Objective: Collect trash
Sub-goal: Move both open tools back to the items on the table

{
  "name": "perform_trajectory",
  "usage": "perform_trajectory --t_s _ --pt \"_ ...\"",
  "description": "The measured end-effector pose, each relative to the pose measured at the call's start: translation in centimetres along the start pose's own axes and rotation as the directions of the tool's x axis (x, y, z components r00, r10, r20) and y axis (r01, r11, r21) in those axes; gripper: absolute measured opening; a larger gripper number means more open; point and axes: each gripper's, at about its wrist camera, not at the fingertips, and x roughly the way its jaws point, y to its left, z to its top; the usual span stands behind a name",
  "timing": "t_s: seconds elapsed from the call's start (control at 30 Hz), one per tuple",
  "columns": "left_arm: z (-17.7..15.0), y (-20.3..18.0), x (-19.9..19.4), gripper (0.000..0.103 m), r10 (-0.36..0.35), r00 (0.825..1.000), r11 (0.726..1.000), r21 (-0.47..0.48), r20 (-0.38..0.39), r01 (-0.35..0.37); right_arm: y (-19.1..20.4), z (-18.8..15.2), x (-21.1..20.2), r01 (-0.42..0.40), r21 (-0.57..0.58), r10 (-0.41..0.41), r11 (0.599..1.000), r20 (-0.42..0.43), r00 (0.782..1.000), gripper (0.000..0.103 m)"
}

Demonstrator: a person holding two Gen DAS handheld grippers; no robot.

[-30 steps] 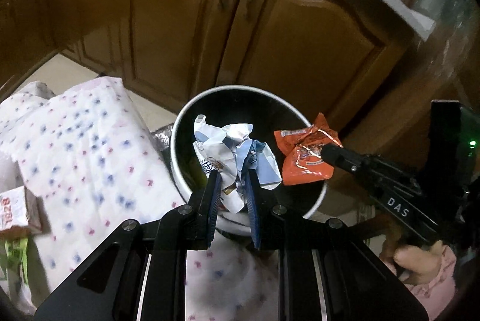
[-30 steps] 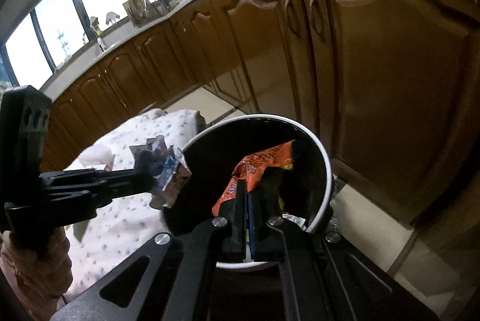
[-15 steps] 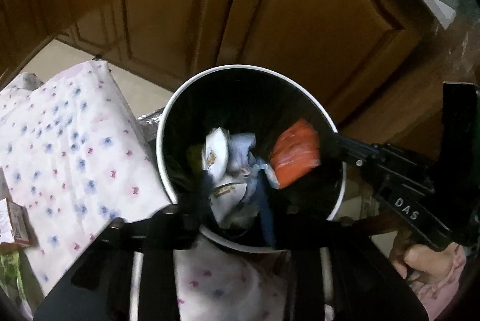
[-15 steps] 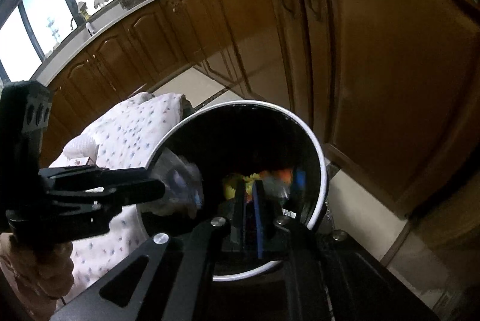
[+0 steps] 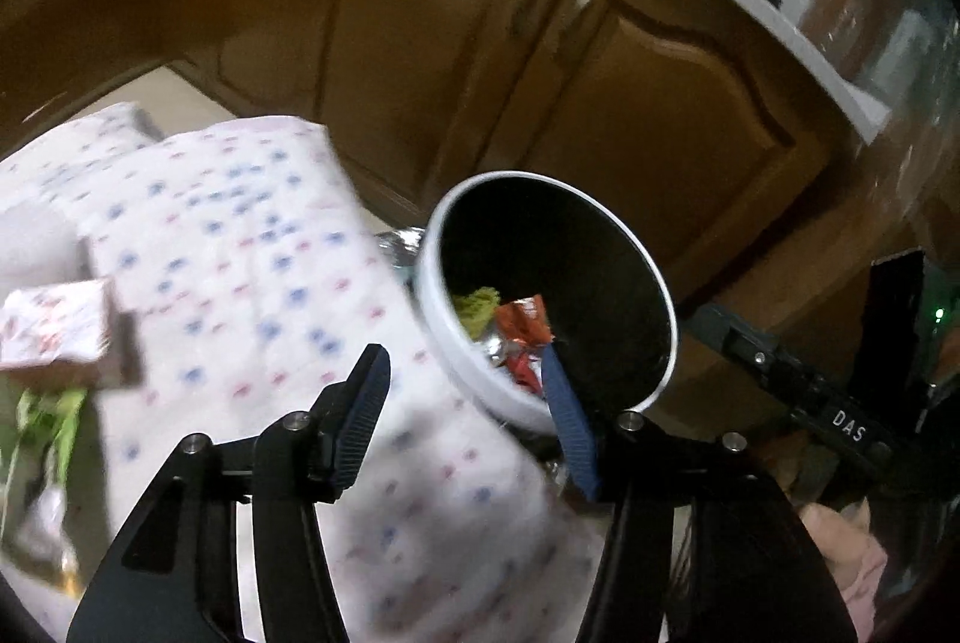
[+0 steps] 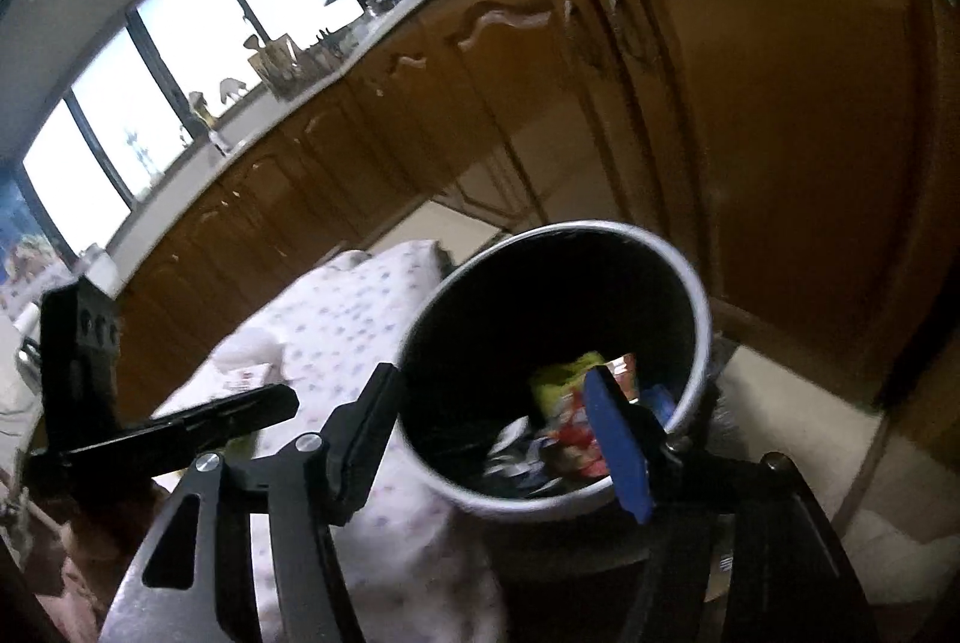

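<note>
Both the left gripper (image 5: 462, 391) and right gripper (image 6: 498, 406) gape empty beside the round white-rimmed black bin (image 5: 447, 337); the orange crinkly wrapper (image 5: 525, 328) lies inside it.

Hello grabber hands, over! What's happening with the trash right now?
Left gripper open, empty. Right gripper open, empty. Orange wrapper and other trash in the bin. Nothing blocking.

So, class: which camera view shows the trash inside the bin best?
The right wrist view: it looks deeper into the bin, showing several wrappers. The left wrist view shows only green and orange scraps near the rim.
</note>
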Motion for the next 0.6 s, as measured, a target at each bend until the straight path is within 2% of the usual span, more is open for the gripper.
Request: perform_trajectory --t_s 0.17,0.3,0.6 --pt "-2.0 3.9 -3.4 0.057 0.02 0.998 0.995 -0.099 0.054 -0.014 2.7 -1.3 0.7 -0.063 -0.007 0.063 0.998 -0.016 0.998 0.067" --pt "-4.3 6.8 -6.3 0.057 0.069 0.993 0.985 -0.164 0.092 -0.053 4.8 -2.1 1.6 -0.104 -0.038 0.102 0.994 -0.044 0.994 0.068" --pt "-7.2 11.4 -10.9 0.058 0.156 0.979 0.967 -0.225 0.134 -0.123 9.3 -3.9 3.9 -0.178 -0.113 0.165 0.978 -0.114 0.98 0.068"
